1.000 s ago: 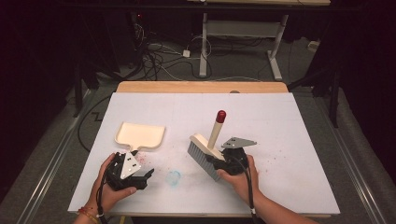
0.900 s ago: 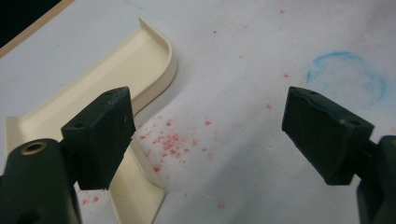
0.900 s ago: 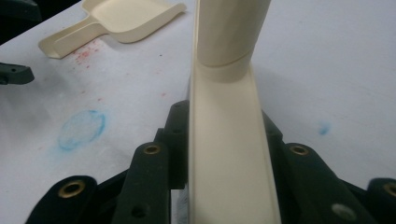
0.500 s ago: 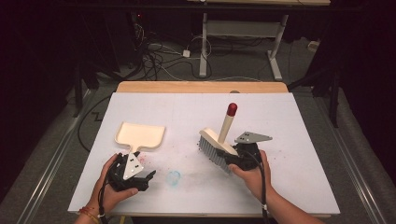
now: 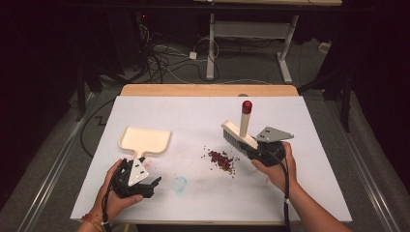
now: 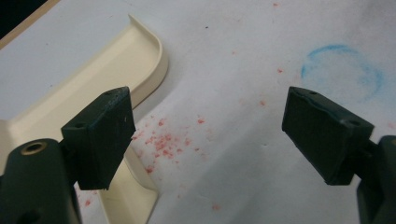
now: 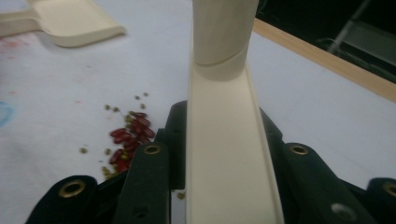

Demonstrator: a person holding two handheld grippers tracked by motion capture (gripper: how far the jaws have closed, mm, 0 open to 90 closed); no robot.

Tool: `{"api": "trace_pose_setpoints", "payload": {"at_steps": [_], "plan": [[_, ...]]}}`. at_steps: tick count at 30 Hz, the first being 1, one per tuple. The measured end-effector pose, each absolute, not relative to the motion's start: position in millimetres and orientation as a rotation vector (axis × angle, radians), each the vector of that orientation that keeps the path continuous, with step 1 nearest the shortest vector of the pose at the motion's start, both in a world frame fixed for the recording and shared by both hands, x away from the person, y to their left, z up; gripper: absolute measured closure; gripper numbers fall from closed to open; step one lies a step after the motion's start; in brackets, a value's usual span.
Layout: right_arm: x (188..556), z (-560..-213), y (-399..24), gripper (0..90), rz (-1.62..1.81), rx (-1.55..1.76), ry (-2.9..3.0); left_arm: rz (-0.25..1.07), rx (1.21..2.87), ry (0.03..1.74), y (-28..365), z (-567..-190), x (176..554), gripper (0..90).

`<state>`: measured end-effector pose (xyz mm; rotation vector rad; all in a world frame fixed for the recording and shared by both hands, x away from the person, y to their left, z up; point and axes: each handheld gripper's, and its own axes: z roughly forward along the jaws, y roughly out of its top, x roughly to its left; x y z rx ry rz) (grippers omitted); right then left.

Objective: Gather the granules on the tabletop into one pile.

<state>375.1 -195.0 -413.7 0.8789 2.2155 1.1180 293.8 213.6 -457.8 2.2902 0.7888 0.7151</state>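
Counts first: one brush (image 5: 237, 134), one dustpan (image 5: 144, 140), one heap of red and green beans (image 5: 221, 159), two grippers. My right gripper (image 5: 256, 151), right of frame centre, has its jaws clamped on the brush back, handle pointing up. My left gripper (image 5: 150, 186), lower left, has jaws apart and bare, just below the dustpan on the white table (image 5: 314, 145). One blue ring mark (image 5: 180, 183) lies bottom centre.

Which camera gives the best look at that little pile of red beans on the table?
The right gripper view: the beans lie close up, so single red beans and small green ones can be told apart. The high view shows the whole pile and its place between dustpan and brush, but tiny. The left gripper view shows pink stains, not the pile.
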Motion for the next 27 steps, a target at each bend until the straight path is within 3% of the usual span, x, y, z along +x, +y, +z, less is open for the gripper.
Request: {"api": "trace_pose_setpoints", "payload": {"at_steps": [11,27], "plan": [[381,-442,-178,67.5,1.010,0.909,2.188,0.741,2.290,0.780,213,-457,292,16.5],[365,-438,-140,67.6,1.052,0.774,2.208,0.736,2.293,0.772,213,-457,292,16.5]]}}
